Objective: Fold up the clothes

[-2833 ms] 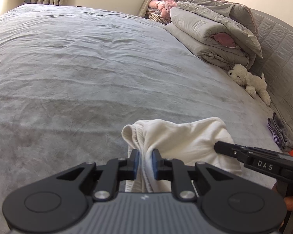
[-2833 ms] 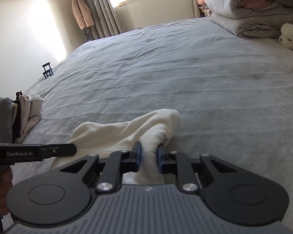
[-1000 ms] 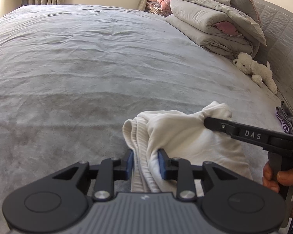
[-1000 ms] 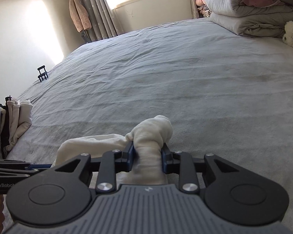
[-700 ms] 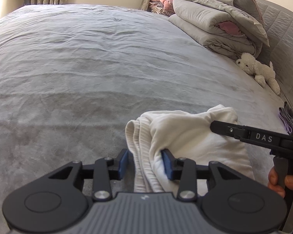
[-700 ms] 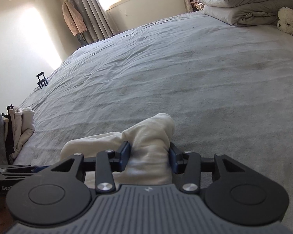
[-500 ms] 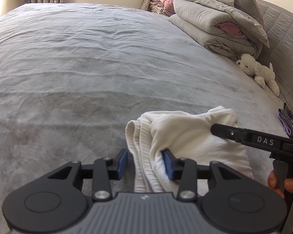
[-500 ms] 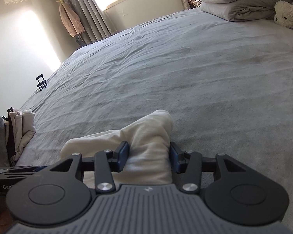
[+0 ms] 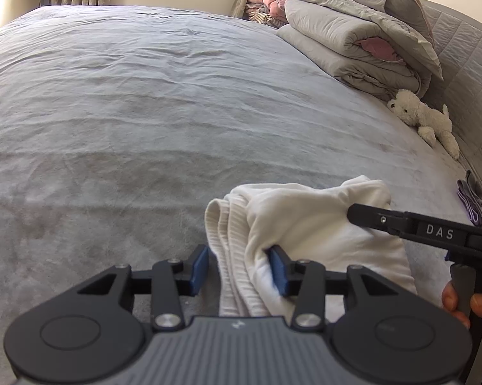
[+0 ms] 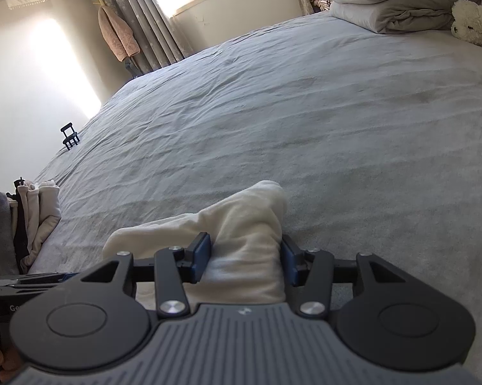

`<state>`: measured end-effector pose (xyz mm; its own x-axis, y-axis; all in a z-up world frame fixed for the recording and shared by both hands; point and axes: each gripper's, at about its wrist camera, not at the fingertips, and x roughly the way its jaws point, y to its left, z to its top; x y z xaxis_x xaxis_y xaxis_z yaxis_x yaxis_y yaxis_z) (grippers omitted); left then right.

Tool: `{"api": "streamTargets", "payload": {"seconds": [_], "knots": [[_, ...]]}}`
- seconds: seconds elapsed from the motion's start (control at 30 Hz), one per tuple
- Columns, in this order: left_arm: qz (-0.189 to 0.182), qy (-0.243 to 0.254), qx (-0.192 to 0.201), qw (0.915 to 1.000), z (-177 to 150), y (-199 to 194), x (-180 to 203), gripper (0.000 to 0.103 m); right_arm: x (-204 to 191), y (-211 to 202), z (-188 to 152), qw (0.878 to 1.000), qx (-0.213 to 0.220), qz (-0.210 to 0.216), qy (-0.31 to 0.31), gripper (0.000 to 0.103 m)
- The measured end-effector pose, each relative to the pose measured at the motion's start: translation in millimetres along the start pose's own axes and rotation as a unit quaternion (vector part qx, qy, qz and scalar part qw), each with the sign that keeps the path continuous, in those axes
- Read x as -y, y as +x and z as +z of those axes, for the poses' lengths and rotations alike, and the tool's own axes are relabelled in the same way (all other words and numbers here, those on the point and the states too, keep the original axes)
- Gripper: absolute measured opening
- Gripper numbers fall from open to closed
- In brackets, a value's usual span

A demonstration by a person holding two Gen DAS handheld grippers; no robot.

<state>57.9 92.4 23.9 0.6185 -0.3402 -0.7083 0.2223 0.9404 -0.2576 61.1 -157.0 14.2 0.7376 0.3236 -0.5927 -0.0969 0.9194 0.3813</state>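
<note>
White folded garment [image 9: 308, 234] is lying on the grey bedspread [image 9: 144, 112]. Left gripper [image 9: 239, 266] is opening, its pads loose around the ribbed edge; right gripper [image 10: 245, 258] is opening too. Withdrawing carelessly risks snagging layers, undoing the fold.

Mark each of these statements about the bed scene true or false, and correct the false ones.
1. The white garment lies on the grey bed. True.
2. The left gripper is clamped tight on it. False: its jaws have just been opening and a gap shows beside the cloth.
3. A white plush toy lies near the folded duvet. True.
4. The right gripper points at bare bedding. False: garment cloth sits between its jaws, which have just been opening.
</note>
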Motion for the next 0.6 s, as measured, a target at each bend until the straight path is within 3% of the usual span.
{"api": "streamTargets", "payload": {"seconds": [0.2, 0.27, 0.33, 0.4, 0.47, 0.6], "knots": [[0.001, 0.003, 0.002, 1.0, -0.5, 0.6, 1.0, 0.044, -6.8, 12.3, 0.0, 0.999, 0.0, 0.002, -0.041, 0.048], [0.002, 0.004, 0.003, 1.0, -0.4, 0.7, 1.4, 0.045, -9.8, 10.1, 0.5, 0.999, 0.006, 0.0, -0.05, 0.03], [0.002, 0.005, 0.005, 1.0, -0.5, 0.2, 1.7, 0.044, -15.0, 4.0, 2.6, 0.998, 0.019, -0.005, -0.063, 0.024], [0.002, 0.005, 0.007, 1.0, -0.8, -1.0, 2.3, 0.04, -20.9, -2.8, 4.2, 0.997, 0.033, -0.008, -0.076, 0.023], [-0.001, 0.001, 0.009, 1.0, -0.2, -2.4, 2.2, 0.03, -26.8, -7.4, 5.8, 0.995, 0.043, -0.01, -0.087, 0.023], [-0.009, -0.003, 0.013, 0.9999, 1.6, -5.2, 1.1, 0.024, -33.5, -12.3, 7.6, 0.993, 0.052, -0.013, -0.102, 0.023]]}}
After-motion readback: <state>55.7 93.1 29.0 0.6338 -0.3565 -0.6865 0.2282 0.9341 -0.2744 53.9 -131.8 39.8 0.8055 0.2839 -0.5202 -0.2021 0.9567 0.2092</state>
